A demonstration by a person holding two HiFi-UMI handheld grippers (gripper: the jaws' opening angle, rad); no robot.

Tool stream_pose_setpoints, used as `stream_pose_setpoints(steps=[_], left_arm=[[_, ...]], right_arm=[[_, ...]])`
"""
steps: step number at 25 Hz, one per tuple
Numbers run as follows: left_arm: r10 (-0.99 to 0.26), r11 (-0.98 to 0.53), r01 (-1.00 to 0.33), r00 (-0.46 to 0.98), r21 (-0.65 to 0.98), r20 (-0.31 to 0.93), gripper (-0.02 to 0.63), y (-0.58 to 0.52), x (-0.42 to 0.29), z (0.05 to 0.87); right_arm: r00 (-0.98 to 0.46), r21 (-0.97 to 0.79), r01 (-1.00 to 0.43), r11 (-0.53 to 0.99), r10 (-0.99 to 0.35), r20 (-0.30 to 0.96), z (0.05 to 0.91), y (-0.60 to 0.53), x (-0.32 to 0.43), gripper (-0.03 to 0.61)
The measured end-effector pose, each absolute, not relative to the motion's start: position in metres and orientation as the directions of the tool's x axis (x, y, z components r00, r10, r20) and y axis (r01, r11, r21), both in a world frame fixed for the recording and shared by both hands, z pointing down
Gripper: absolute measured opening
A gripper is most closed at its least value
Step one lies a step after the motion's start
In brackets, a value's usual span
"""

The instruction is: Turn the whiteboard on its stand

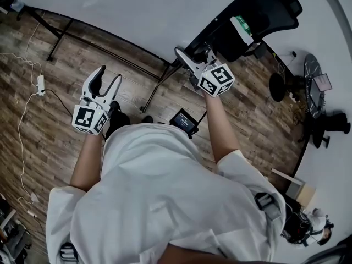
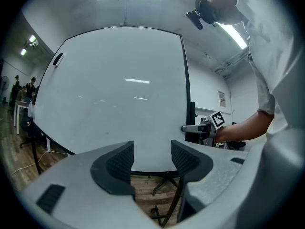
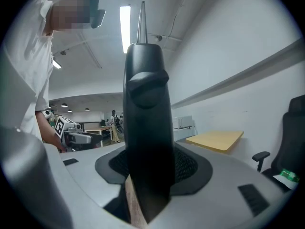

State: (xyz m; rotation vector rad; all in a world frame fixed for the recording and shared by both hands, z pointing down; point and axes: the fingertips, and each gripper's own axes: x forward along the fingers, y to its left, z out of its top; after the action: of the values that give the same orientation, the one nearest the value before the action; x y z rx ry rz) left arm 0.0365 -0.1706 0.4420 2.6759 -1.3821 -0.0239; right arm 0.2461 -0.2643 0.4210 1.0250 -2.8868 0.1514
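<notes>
**Right gripper has the board's side**

The whiteboard (image 2: pixel 114 94) stands upright on its stand (image 1: pixel 157 89), right in front of the person. It is big, flat and stiff. I think it is a bit heavy and may swing fast once it tips. Its white face looks smooth and slippery, so the black frame (image 3: pixel 145 128) is the best place to hold.

The right gripper (image 1: pixel 191 59) is squeezed on that frame at the board's right edge. The left gripper (image 2: pixel 152 159) has its jaws apart, with nothing in them, pointing at the board's face.

The floor (image 1: pixel 66 109) is wood. A cable (image 1: pixel 21 128) lies on it, and a chair (image 1: pixel 269 10) is close by.
</notes>
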Motion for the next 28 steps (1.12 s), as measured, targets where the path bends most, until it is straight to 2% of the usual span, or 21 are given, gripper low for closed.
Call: stream_pose_setpoints(steps=[7, 19, 28], left_arm=[[-0.817, -0.569, -0.815, 0.575, 0.112, 0.032, 0.230, -0.170, 0.035, 0.434], [-0.812, -0.572, -0.810, 0.582, 0.130, 0.052, 0.230, -0.179, 0.047, 0.433], [-0.740, -0.660, -0.735, 0.672, 0.156, 0.035, 0.230, -0.183, 0.049, 0.432]], right_arm=[[-0.770, -0.031, -0.633, 0.773, -0.626, 0.123, 0.423, -0.264, 0.247, 0.166], [-0.755, -0.009, -0.651, 0.759, -0.646, 0.116, 0.422, -0.273, 0.257, 0.155], [-0.740, -0.006, -0.667, 0.745, -0.661, 0.123, 0.423, -0.265, 0.254, 0.155]])
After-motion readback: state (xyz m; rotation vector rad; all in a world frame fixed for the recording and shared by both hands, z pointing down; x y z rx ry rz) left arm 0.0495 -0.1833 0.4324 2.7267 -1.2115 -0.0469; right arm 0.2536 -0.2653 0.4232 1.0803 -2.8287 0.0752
